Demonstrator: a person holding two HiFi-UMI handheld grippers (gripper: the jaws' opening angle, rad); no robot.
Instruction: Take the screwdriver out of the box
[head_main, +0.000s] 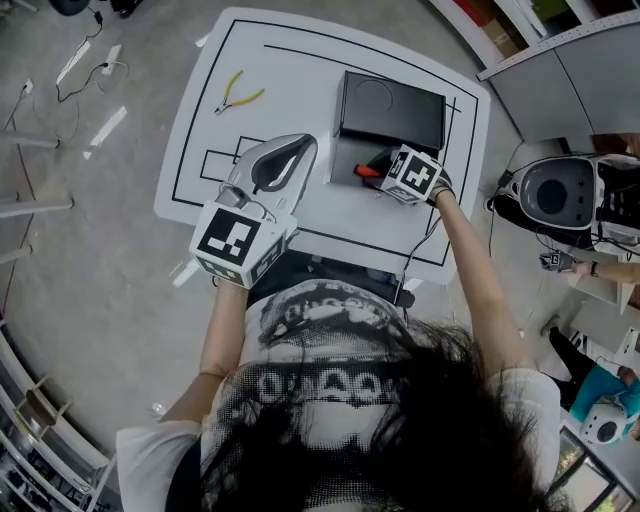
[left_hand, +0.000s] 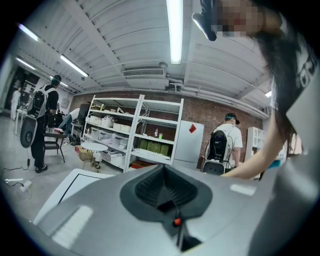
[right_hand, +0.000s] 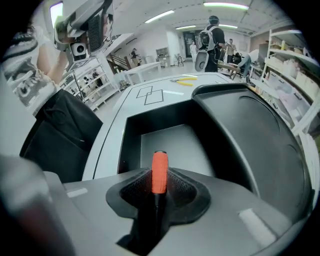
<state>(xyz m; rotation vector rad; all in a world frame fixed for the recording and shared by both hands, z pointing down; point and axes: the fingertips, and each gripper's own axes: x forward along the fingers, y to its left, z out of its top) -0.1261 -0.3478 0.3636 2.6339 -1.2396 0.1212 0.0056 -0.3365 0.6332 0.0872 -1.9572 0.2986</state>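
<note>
Right claw (right_hand: 159, 190) grips screwdriver (right_hand: 159, 170) lengthwise, orange handle outward over box (right_hand: 131, 137); left claw (left_hand: 167, 192) closed.

Yellow-handled pliers (head_main: 238, 95) lie near the far left corner of the white table (head_main: 200, 150), just inside its black border line. Cables (head_main: 85, 60) trail over the grey floor beyond the table's left edge. Farther off stand white shelves (left_hand: 132, 132) and a person (left_hand: 230, 131) wearing a backpack (left_hand: 218, 145).
</note>
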